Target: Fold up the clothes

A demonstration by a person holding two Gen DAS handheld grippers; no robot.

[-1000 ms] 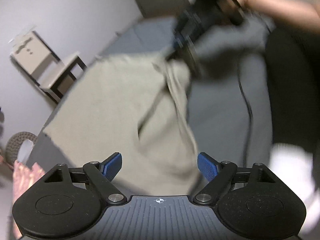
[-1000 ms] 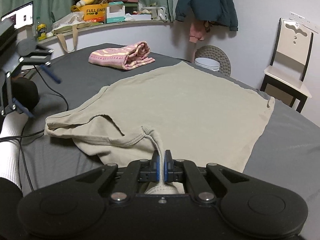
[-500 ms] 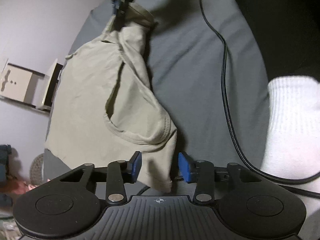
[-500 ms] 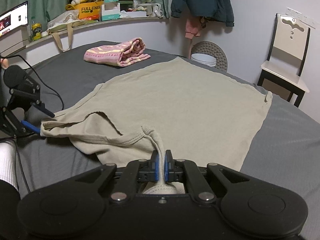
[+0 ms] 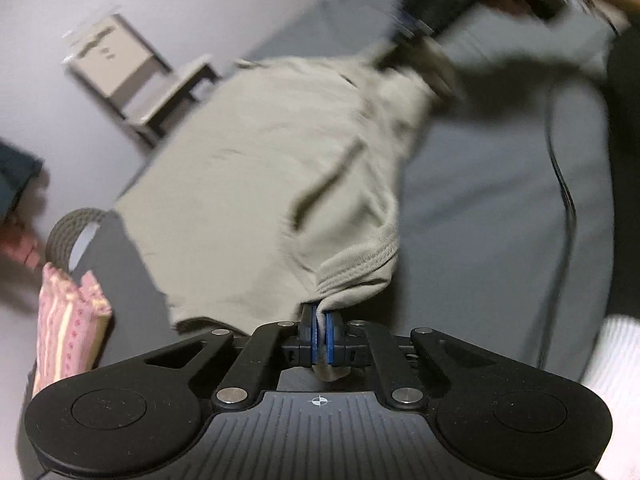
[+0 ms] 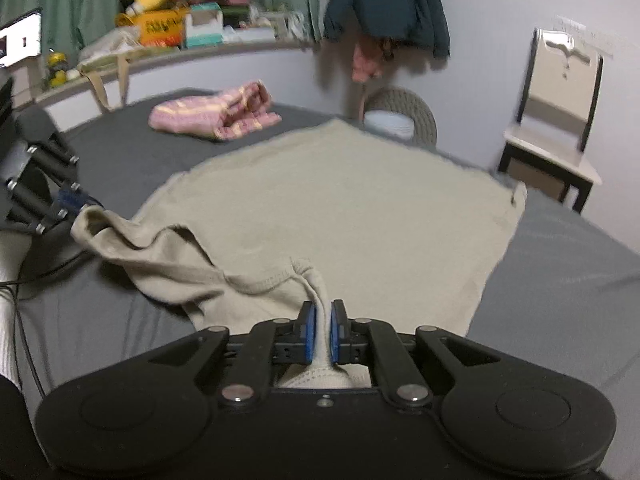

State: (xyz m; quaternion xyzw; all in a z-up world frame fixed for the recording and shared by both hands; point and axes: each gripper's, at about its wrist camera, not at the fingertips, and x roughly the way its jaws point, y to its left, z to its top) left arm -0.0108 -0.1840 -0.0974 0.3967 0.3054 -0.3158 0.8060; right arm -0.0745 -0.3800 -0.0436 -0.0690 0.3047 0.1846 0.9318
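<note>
I can read no writing: the yellow box (image 6: 162,29) on the shelf at the upper left of the right view carries lettering, but it is too blurred to make out.

My left gripper (image 5: 319,334) has its blue pads pinched on a ribbed hem of the shirt (image 5: 272,184), bottom centre of the left view. My right gripper (image 6: 319,330) is likewise clamped on a bunched fold of the shirt (image 6: 340,196) at bottom centre of its own view, with cloth filling the narrow gap between the pads.

The beige shirt lies spread on the grey bed (image 6: 568,264), mid-frame in both views. In the right view its long axis runs from the grippers at the bottom toward the far hem near the chair (image 6: 560,116) at the right. The near edge is lifted and rumpled.

A folded pink cloth (image 6: 216,114) lies on the bed at upper left, well apart from the shirt.
</note>
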